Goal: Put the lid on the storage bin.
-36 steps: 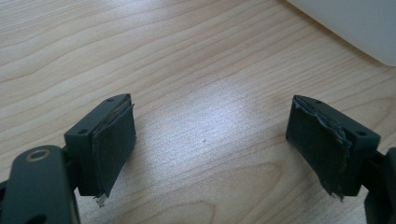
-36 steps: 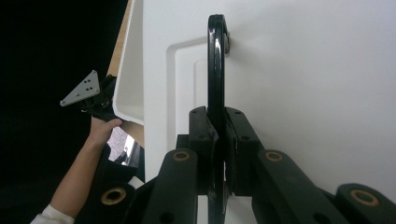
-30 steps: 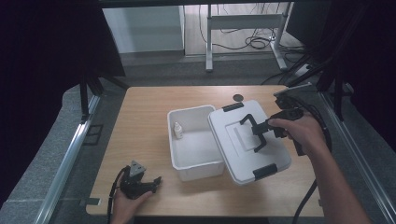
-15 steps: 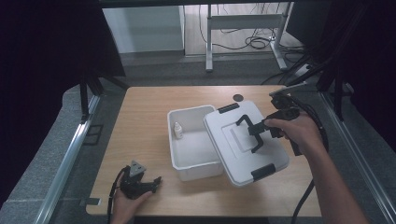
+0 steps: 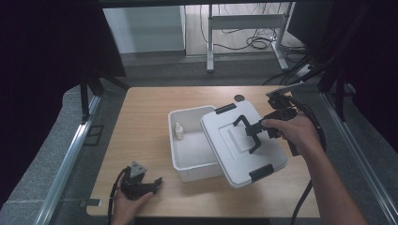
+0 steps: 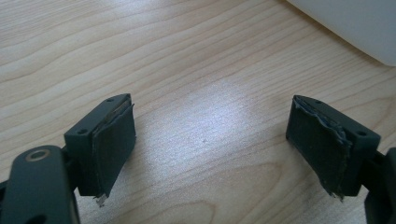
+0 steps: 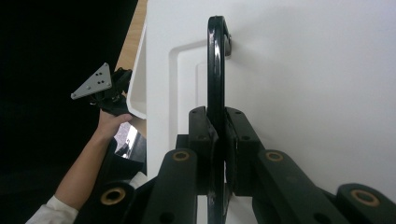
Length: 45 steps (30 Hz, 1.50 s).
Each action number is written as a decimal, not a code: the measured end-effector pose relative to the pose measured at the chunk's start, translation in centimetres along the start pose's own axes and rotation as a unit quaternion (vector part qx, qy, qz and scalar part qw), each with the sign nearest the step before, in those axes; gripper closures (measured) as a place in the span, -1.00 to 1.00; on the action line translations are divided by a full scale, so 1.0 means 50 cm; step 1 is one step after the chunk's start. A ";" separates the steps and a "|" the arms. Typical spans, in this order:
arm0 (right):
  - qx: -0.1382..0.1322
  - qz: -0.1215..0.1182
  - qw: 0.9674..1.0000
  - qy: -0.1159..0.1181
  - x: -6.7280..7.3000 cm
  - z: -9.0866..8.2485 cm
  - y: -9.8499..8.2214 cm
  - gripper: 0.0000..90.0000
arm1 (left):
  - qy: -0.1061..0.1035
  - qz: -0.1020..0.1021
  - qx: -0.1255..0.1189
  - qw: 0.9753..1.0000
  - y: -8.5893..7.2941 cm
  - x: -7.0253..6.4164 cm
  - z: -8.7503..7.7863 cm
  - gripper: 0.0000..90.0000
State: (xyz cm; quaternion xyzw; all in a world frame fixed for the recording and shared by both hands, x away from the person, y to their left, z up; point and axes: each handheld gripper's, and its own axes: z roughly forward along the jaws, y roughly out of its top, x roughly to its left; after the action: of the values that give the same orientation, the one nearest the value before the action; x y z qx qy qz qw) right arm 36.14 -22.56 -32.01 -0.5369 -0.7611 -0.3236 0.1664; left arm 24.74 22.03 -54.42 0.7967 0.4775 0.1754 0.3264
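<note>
right gripper [image 5: 253, 133] clamped on black hinged handle [image 7: 215, 70] of white plastic lid [image 5: 234, 147] | lid askew over white plastic bin [image 5: 187, 157] | left gripper [image 5: 155, 183] released, resting on table | square corners, lower level

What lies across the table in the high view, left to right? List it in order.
Left gripper → small bottle inside the white bin → white lid → lid's black handle → right gripper.
</note>
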 end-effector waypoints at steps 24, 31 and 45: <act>0.008 -0.010 1.000 0.006 0.021 0.017 0.007 0.83 | 0.000 0.002 0.001 1.000 0.000 0.000 0.000 -0.65; 0.010 -0.015 1.000 0.011 0.031 0.027 0.008 0.83 | 0.000 0.002 0.001 1.000 0.000 0.000 0.000 -0.65; 0.017 -0.028 0.999 0.019 0.054 0.038 0.009 0.83 | 0.000 0.000 0.000 1.000 0.000 0.000 0.000 -0.65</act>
State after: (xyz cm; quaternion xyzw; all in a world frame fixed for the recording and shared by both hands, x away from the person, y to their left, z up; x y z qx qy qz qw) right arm 35.74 -19.27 -31.65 -0.5059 -0.7781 -0.3257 0.1805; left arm 24.74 22.03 -54.43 0.7968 0.4773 0.1754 0.3264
